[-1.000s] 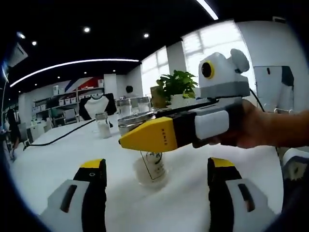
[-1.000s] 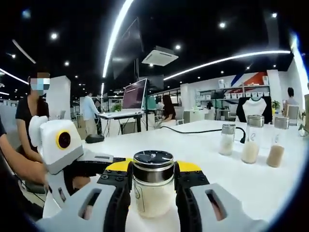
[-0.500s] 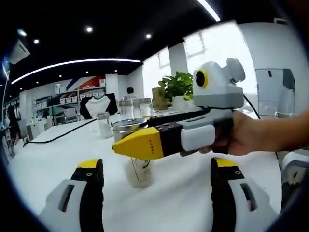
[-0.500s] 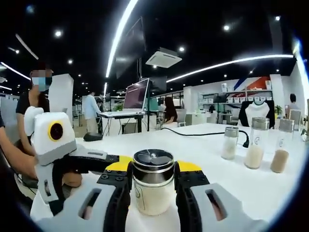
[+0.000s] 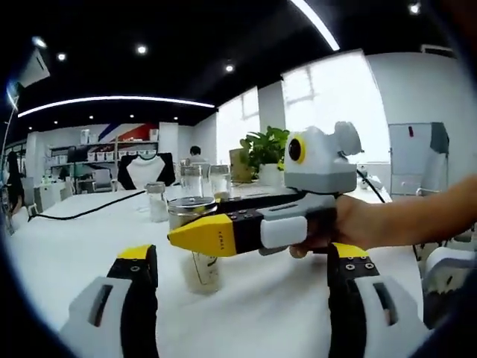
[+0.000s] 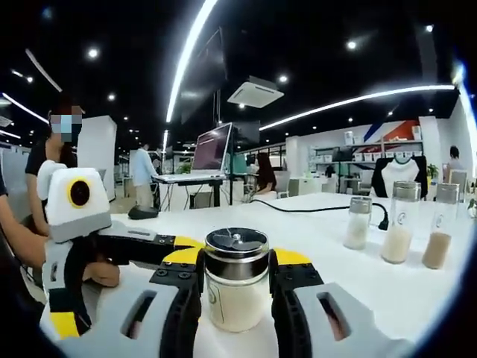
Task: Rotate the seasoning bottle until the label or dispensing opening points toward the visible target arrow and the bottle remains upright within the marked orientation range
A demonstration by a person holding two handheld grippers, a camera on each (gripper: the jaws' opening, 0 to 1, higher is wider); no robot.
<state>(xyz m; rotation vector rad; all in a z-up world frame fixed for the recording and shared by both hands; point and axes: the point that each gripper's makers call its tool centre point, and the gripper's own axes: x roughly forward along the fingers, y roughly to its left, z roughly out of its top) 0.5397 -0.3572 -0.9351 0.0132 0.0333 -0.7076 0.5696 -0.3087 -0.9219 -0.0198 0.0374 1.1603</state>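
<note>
The seasoning bottle point(image 6: 237, 294) is a clear glass jar of pale powder with a shiny metal lid. It stands upright on the white table point(image 6: 328, 246), and my right gripper point(image 6: 237, 262) is shut on its sides just below the lid. A strip of printed label shows at the jar's left edge. In the left gripper view the right gripper point(image 5: 195, 233) reaches in from the right, held by a hand point(image 5: 339, 224), with the bottle point(image 5: 200, 268) under its yellow tips. My left gripper point(image 5: 242, 253) stands open and short of the bottle, with nothing between its jaws.
Three more seasoning bottles point(image 6: 396, 227) stand in a row at the back right, with a black cable point(image 6: 313, 209) behind them. In the left gripper view, jars point(image 5: 157, 201) and a potted plant point(image 5: 272, 142) stand at the table's far side. People point(image 6: 141, 175) are at desks beyond.
In the left gripper view the right gripper and bottle have slid left and slightly down. In the right gripper view the left gripper has tipped downward. The hold on the bottle is the same.
</note>
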